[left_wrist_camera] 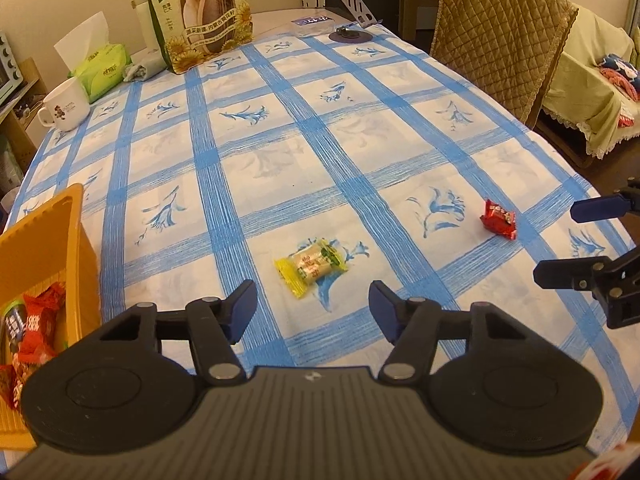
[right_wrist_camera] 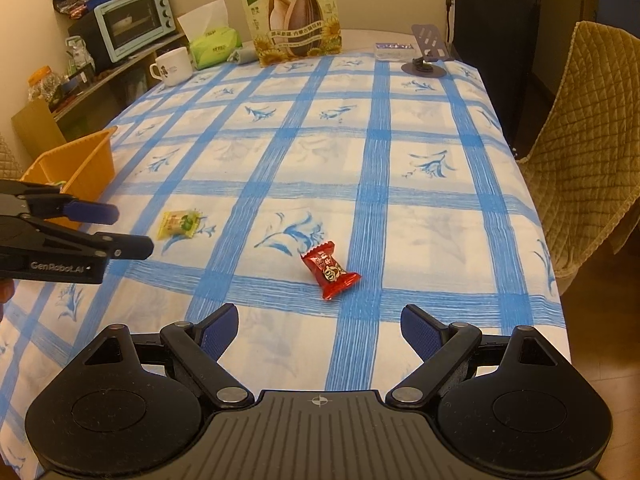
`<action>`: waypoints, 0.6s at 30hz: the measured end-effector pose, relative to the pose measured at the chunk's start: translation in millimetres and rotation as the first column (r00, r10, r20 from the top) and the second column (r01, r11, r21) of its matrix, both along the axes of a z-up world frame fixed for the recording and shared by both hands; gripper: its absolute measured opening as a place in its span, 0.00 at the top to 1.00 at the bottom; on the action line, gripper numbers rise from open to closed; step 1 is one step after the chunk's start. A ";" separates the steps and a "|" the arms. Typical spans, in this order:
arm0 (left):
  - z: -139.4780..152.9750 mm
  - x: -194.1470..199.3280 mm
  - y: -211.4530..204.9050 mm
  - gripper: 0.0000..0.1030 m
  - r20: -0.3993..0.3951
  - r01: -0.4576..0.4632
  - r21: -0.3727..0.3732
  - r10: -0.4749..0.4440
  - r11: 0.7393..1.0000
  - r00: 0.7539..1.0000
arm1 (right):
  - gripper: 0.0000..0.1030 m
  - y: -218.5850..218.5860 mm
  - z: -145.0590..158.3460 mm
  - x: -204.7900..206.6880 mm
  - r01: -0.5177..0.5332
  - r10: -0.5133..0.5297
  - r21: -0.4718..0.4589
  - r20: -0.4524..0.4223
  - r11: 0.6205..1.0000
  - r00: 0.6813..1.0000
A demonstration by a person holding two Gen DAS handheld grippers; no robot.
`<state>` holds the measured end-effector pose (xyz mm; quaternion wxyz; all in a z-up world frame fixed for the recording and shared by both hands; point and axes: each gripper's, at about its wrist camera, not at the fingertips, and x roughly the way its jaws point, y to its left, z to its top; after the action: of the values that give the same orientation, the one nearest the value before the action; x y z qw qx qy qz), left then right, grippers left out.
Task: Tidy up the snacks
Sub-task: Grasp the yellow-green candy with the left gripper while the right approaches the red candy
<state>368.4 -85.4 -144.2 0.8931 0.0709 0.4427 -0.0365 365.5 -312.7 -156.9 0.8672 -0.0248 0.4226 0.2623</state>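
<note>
A yellow-green wrapped snack (left_wrist_camera: pixel 310 268) (right_wrist_camera: pixel 178 222) lies on the blue-checked tablecloth (left_wrist_camera: pixel 280 152), just ahead of my left gripper (left_wrist_camera: pixel 312 300) (right_wrist_camera: pixel 128 230). The left gripper's jaws stand apart, with nothing between them. A red wrapped snack (right_wrist_camera: pixel 330 272) (left_wrist_camera: pixel 498 218) lies in front of my right gripper (right_wrist_camera: pixel 320 316) (left_wrist_camera: pixel 576 240), which is open and empty above the cloth. An orange basket (left_wrist_camera: pixel 60 220) (right_wrist_camera: pixel 80 164) stands at the left and holds several red packets (left_wrist_camera: pixel 38 320).
At the far end stand a large sunflower-seed bag (right_wrist_camera: pixel 292 12), a green tissue pack (right_wrist_camera: pixel 214 44), a white mug (right_wrist_camera: pixel 172 66) and a phone stand (right_wrist_camera: pixel 426 52). A quilted chair (right_wrist_camera: pixel 592 140) is close to the table's right edge. A toaster oven (right_wrist_camera: pixel 132 20) sits on a shelf.
</note>
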 end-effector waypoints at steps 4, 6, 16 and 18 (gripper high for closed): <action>-10.3 15.4 1.6 0.46 -0.020 0.016 0.025 -0.015 1.000 1.000 | 0.14 2.5 -2.5 6.3 0.009 -0.009 -0.002 -0.008 1.000 1.000; -14.6 22.0 2.3 0.50 -0.031 0.023 0.038 -0.022 0.999 0.999 | 0.14 2.9 -3.0 9.4 0.016 -0.016 -0.002 -0.009 1.000 1.000; -24.8 46.0 6.2 0.56 -0.055 0.050 0.040 -0.048 0.998 0.997 | 0.14 1.3 -7.4 23.5 0.053 -0.053 -0.002 -0.023 0.999 0.998; -24.6 49.3 6.8 0.60 -0.059 0.054 0.029 -0.052 0.998 0.997 | 0.14 1.0 -8.2 24.9 0.058 -0.058 -0.003 -0.026 0.998 0.998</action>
<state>417.7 -78.5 -168.9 0.8775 0.0951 0.4668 -0.0554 390.4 -311.7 -165.1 0.8689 -0.0100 0.4346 0.2368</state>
